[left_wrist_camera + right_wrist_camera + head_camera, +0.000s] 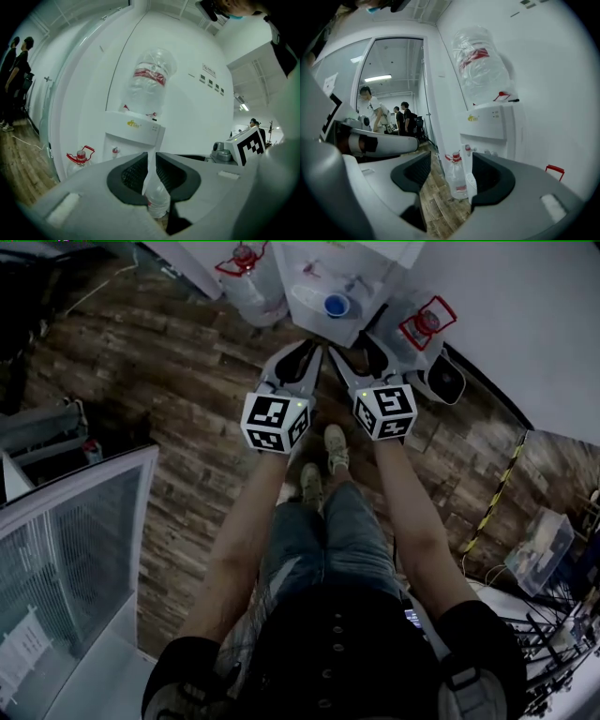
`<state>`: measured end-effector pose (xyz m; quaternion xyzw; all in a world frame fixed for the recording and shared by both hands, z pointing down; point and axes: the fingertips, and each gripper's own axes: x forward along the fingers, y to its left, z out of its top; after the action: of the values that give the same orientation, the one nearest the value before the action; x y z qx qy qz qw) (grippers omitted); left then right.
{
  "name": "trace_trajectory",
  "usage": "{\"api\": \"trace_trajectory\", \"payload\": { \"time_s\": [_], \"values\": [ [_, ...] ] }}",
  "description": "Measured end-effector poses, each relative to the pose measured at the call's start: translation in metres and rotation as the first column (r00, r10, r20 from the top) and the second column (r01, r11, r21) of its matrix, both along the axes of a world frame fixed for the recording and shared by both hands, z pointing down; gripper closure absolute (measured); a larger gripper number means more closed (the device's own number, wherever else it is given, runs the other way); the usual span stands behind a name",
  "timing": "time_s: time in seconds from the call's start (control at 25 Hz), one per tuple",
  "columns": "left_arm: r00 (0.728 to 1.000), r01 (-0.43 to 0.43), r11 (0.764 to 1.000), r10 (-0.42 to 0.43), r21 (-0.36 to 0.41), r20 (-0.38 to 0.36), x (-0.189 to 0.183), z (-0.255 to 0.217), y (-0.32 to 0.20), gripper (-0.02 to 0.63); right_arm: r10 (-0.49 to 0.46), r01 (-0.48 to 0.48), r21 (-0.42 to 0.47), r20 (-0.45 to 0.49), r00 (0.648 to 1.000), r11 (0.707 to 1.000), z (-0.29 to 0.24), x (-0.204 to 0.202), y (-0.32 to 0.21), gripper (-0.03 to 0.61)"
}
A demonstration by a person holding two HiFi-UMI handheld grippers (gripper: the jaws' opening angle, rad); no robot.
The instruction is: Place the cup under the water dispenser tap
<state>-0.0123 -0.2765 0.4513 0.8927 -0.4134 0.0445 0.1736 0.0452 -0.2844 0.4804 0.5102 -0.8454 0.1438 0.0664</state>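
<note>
Both claws face the dispenser (136, 129) straight ahead, seemingly squaring up to its taps (467, 149): left claw (150, 161) pinched to a slit, right claw (451, 173) parted and empty. No cup is visible near either claw.

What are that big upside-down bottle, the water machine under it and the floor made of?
The upturned bottle looks like clear, thin plastic: you can see through it, and it has creases and glints. The floor looks like wood planks or wood-look laminate: staggered brown boards with grain; which, I cannot tell. The dispenser housing seems smooth white plastic, with a faint sheen.
</note>
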Motion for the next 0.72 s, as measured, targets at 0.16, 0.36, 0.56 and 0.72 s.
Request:
{"api": "trace_trajectory", "payload": {
  "time_s": [0.16, 0.36, 0.56, 0.72],
  "values": [
    [0.999, 0.006, 1.0, -0.005, 0.025, -0.046, -0.004, -0.036, 0.012, 0.567, -0.031, 0.031, 0.033, -0.016, 0.999, 0.999, -0.035, -0.008, 0.011, 0.344],
    [0.995, -0.001, 0.999, 0.006, 0.051, -0.1, -0.005, -0.076, 0.027, 0.568, -0.028, 0.029, 0.056, -0.012, 1.0, 0.998, -0.072, -0.008, 0.027, 0.397],
    [0.992, -0.017, 0.997, 0.026, 0.08, -0.121, -0.006, -0.113, 0.035, 0.568, -0.014, 0.014, 0.068, -0.003, 1.0, 0.998, -0.103, -0.006, 0.038, 0.43],
    [0.987, -0.017, 0.997, 0.029, 0.08, -0.156, -0.011, -0.139, 0.042, 0.582, 0.001, 0.0, 0.058, -0.028, 1.0, 0.998, -0.123, -0.004, 0.046, 0.512]
  ]
}}
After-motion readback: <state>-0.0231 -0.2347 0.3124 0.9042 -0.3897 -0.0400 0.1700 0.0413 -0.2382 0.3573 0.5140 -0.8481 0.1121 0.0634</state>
